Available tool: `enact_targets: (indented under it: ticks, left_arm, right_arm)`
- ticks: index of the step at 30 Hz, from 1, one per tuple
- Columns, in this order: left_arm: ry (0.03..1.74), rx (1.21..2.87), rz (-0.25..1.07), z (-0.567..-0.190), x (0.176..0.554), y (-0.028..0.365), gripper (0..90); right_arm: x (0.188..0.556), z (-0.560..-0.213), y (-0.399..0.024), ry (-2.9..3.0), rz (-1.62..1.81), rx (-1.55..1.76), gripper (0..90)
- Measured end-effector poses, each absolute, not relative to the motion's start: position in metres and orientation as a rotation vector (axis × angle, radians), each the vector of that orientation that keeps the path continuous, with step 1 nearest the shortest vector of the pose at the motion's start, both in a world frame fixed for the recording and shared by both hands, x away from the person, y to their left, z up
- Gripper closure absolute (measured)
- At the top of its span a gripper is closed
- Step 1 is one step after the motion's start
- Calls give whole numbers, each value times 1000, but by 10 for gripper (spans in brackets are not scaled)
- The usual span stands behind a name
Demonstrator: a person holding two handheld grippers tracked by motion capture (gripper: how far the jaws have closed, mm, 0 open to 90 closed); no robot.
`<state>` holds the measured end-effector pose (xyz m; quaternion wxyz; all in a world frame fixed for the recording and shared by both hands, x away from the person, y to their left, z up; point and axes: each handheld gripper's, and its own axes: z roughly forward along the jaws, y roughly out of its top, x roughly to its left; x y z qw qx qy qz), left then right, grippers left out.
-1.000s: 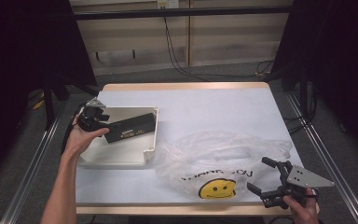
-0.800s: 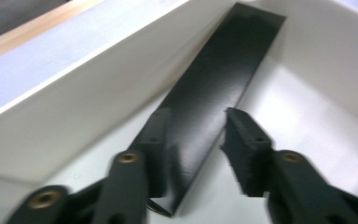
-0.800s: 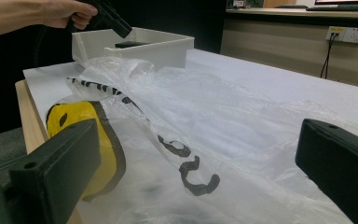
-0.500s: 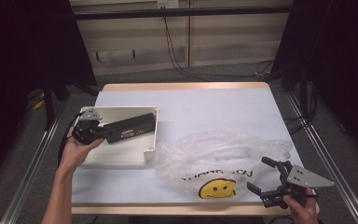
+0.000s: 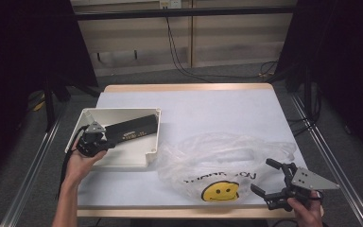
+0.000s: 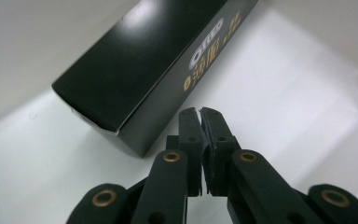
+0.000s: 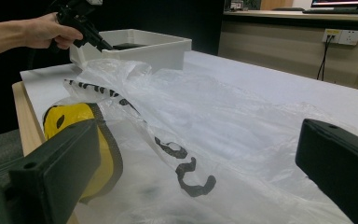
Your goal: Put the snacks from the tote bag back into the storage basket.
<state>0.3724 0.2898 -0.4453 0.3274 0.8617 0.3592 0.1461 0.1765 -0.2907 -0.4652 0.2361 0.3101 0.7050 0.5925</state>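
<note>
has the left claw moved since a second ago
Yes. The left claw has come toward the near side of the white bin, closing beside the black box, nothing between its jaws.

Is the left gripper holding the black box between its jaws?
No, in the left gripper view the left gripper is shut with nothing between its jaws, and the black box lies beside it.

Both forearms are bare, no sleeves. The left black hand-held gripper [image 5: 105, 140] has brass-ringed pivot screws on its linkage arms, ribbed pads, a small grey three-cornered plate and a trailing black cable. The right black hand-held gripper [image 5: 267, 178] carries a larger grey plate with dark holes.
</note>
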Motion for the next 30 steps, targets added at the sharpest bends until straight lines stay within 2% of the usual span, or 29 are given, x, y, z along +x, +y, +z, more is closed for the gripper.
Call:
enact_targets:
  ticks: [11, 30]
  left_arm:
    - [1008, 2287, 402, -460, 386, 284, 873]
    - [985, 2302, 385, -465, 402, 270, 871]
  right_arm:
    - [178, -466, -289, 1940, 1617, 843, 0]
    - [177, -466, -287, 1955, 1625, 828, 0]
